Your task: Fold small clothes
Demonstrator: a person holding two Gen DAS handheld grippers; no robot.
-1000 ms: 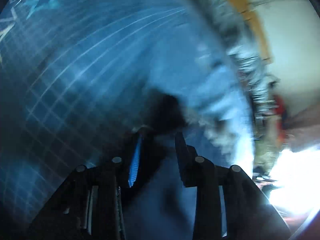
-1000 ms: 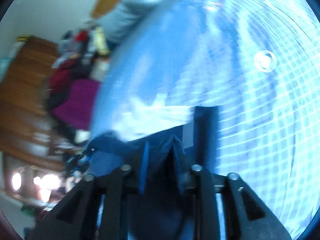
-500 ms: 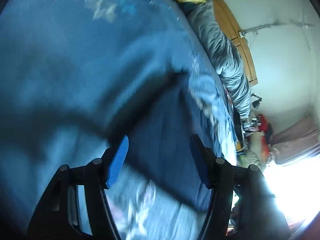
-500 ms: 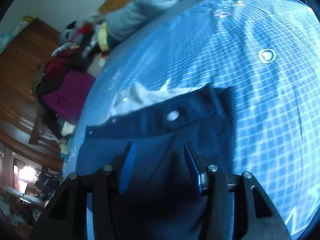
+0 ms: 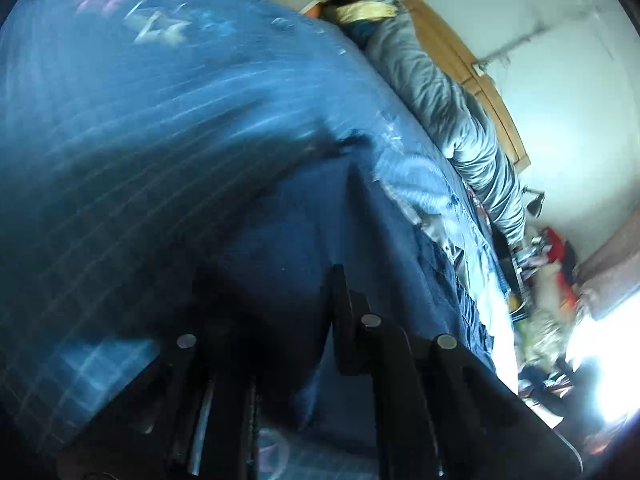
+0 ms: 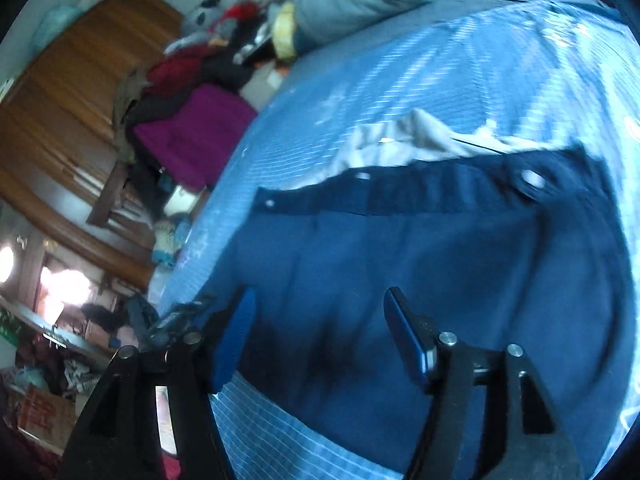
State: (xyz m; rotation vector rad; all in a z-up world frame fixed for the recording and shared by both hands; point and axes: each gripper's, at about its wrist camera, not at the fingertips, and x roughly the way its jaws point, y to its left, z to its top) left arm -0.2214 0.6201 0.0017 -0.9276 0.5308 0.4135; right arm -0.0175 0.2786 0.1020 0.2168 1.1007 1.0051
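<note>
Navy cloth, a small dark blue garment [image 6: 420, 264], is seen spread flat on the blue checked bedsheet [image 6: 460, 80], a white garment [image 6: 400, 140] just beyond its buttoned band. The right gripper [image 6: 316, 320] is held over the near edge, jaws apart and just opened wider, nothing between them. The left gripper [image 5: 276, 292] has just been closed, jaws together on the garment's dark fabric [image 5: 320, 220].
</note>
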